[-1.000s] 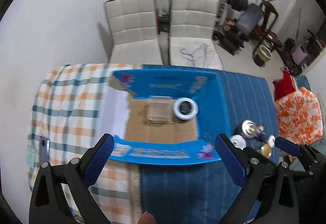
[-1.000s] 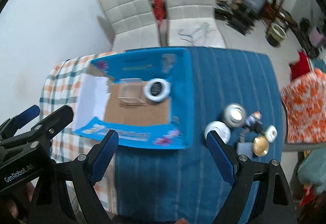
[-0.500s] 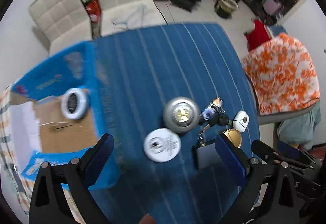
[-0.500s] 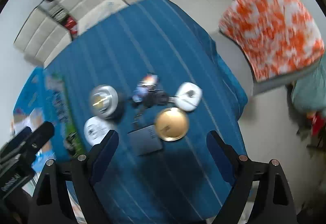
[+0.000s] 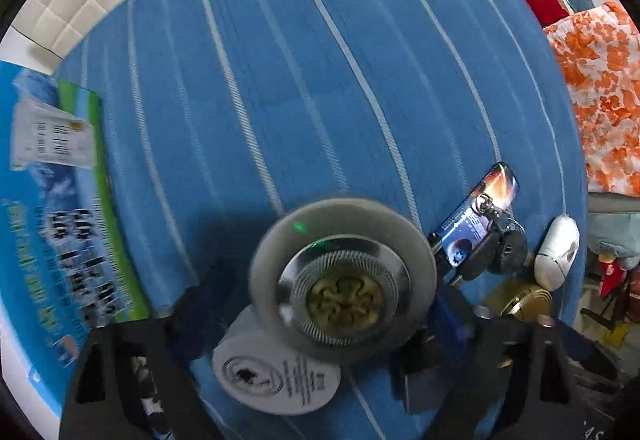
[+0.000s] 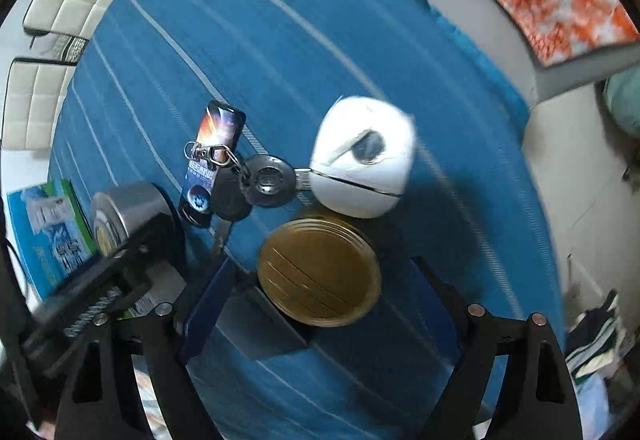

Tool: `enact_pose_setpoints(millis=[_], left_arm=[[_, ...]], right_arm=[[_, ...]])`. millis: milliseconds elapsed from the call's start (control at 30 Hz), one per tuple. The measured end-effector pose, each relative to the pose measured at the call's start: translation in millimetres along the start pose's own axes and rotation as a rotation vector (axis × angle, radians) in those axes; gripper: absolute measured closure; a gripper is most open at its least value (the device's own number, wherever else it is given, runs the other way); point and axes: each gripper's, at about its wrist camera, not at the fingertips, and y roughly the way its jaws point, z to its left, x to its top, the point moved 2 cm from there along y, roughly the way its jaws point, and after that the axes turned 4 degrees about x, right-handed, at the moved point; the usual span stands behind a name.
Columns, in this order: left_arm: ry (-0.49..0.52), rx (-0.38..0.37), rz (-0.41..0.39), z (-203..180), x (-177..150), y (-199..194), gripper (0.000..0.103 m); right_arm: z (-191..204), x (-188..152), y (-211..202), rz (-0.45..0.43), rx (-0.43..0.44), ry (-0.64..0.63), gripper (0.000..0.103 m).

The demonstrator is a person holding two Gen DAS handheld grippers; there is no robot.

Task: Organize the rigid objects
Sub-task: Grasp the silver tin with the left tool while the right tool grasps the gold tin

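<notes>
Both grippers have swung from the box down onto the clutter: left gripper (image 5: 316, 314) straddles the silver tin (image 5: 343, 282), right gripper (image 6: 320, 304) the gold tin (image 6: 319, 272) (jaws wide on both), so pickups look imminent.

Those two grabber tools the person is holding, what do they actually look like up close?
Each is a black plastic frame with cut-out slots and small silver screws. The right gripper has two flat, dark blue padded fingers. The left gripper is built the same, though its blue pads are blurred here. Seen from the right wrist, its side carries a metal spring. No cables or sleeves show.
</notes>
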Motion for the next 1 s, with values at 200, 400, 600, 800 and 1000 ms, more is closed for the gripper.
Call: enact_pose_setpoints(millis=[200,400,600,800,1000], left_arm=[[0.021,-0.004,-0.021,-3.6,-6.0,3.0,0.034],[0.030,0.003,-0.037,-3.0,-14.4,3.8,0.034],[0.045,0.020,-0.045,-9.7,-19.7,10.8,0.034],[0.045,0.024,-0.026,-16.5,-22.0,7.0,0.034],[0.023,0.000,-0.073,-7.8,-35.1,-18.6,0.034]], right_arm=[[-9.5,-3.1,17.7,0.011,-0.027,0.056,0.020],[-6.4,-5.7,20.5,-0.027,-0.134,0.040,0.030],[4.1,-11.9,19.1,-0.073,-0.216,0.002,0.036],[19.3,-23.2,5.8,-0.097,-0.228,-0.058,0.036],[36.5,-36.6,-19.3,-0.155,-0.253,-0.140,0.036]])
